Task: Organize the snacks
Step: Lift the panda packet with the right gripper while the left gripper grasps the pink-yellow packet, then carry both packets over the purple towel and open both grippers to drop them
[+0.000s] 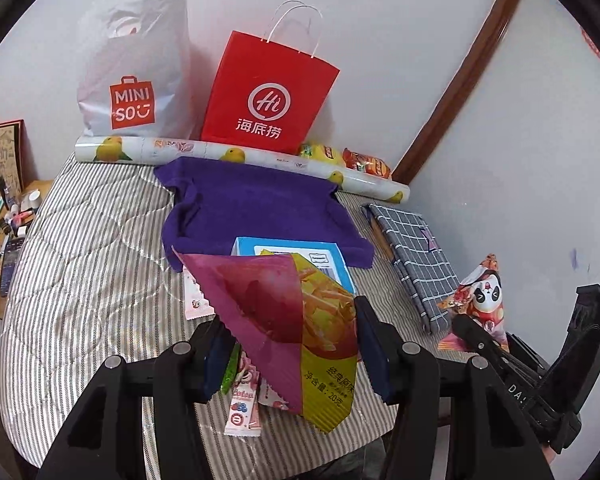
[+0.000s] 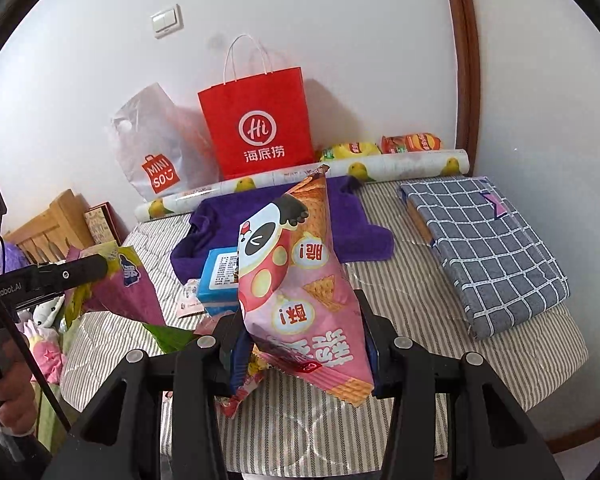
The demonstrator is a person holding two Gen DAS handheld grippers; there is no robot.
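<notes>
**A:** How far along is the snack tidying?

**B:** Early, I'd judge. Both claws are loaded. The left claw (image 1: 288, 354) is clamped on a purple-and-yellow chip bag (image 1: 284, 320), held up off the bed (image 1: 80, 280). The right claw (image 2: 300, 348) is closed on a pink panda snack bag (image 2: 296, 280), also lifted clear of the covers.

**A:** And where would they go?

**B:** Likely the red paper bag (image 1: 268, 96) standing against the far wall, next to the white Miniso plastic bag (image 1: 136, 80). That's a guess; nothing shows which one is meant. I can't see into either, so I can't tell what is already packed.

**A:** What is left out?

**B:** A blue box (image 1: 296, 256) lies on the near edge of the purple towel (image 1: 260, 208) in the middle of the bed. Small sachets sit near, under the left claw: a pink-and-white candy packet (image 1: 244, 412) and a pale wrapper (image 1: 196, 300) just left of the box. At the far right, behind the fruit-print roll (image 1: 236, 156), a yellow chip bag (image 1: 324, 154) and a red chip bag (image 1: 368, 164) rest by the wall.

**A:** So most of it remains.

**B:** It seems so: two bags in the air, several pieces loose. The folded grey checked cloth (image 2: 488, 248) on the right is no snack and probably stays.
</notes>
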